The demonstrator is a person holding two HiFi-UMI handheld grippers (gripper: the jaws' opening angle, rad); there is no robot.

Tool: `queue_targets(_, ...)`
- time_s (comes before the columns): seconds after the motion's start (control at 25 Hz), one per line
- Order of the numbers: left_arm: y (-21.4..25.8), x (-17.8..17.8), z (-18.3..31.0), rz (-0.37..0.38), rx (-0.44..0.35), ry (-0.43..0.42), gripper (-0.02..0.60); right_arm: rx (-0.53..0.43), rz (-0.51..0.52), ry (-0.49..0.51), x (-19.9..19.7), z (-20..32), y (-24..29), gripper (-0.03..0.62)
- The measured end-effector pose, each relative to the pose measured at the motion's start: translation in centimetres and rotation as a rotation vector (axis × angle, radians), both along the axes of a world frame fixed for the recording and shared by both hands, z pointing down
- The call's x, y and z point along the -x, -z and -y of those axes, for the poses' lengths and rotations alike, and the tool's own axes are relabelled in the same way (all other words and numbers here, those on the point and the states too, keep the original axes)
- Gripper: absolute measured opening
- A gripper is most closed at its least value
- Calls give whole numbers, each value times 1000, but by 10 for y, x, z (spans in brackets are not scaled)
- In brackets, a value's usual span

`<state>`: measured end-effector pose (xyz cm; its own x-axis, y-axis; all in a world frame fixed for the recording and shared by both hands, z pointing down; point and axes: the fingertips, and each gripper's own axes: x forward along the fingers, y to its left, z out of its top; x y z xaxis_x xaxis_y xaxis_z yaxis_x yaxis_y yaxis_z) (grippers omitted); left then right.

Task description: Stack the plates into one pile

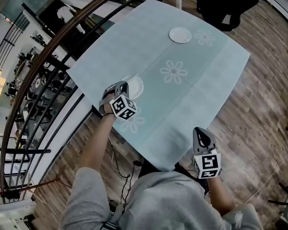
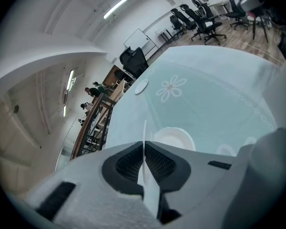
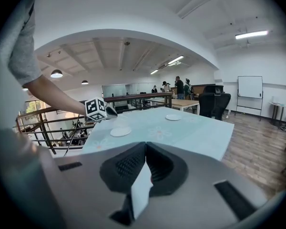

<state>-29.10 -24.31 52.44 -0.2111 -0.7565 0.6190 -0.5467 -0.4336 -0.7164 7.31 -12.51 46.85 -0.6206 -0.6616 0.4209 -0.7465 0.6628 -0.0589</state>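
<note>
Seen from above, a person leans over a table under a pale teal tablecloth (image 1: 201,80) printed with white daisies, holding a grey two-jaw gripper in each hand. Only the head view shows both tools. The left gripper (image 1: 124,85) reaches over the table's near left part, and the right gripper (image 1: 200,130) hangs at the near edge, well apart from it.

Two small round white plates lie flat and unstacked. The near plate (image 1: 137,87) is just beside the left gripper's tip. The far plate (image 1: 180,34) sits well away towards the far edge, beside a daisy.

The left gripper view shows the left gripper (image 2: 144,144) with its jaws pressed together and nothing between them. The near plate (image 2: 175,137) lies just past them to the right, and the far plate (image 2: 141,86) is small beyond.

The right gripper view shows the right gripper (image 3: 145,149) also clenched and empty. Side-on, it catches the near plate (image 3: 120,131), the far plate (image 3: 173,117), and the left gripper's marker cube (image 3: 96,109) above the near plate.

The left gripper covers the near plate's left rim from above, so whether they touch cannot be told. A thin pale line rising from the left jaws' seam is too fine to identify
</note>
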Motion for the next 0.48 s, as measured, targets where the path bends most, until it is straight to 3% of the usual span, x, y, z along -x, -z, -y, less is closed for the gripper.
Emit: queue_targets(0.48,-54,-34,-20,3,89,3,28,25,-5,-33,-32,-11,-15,26)
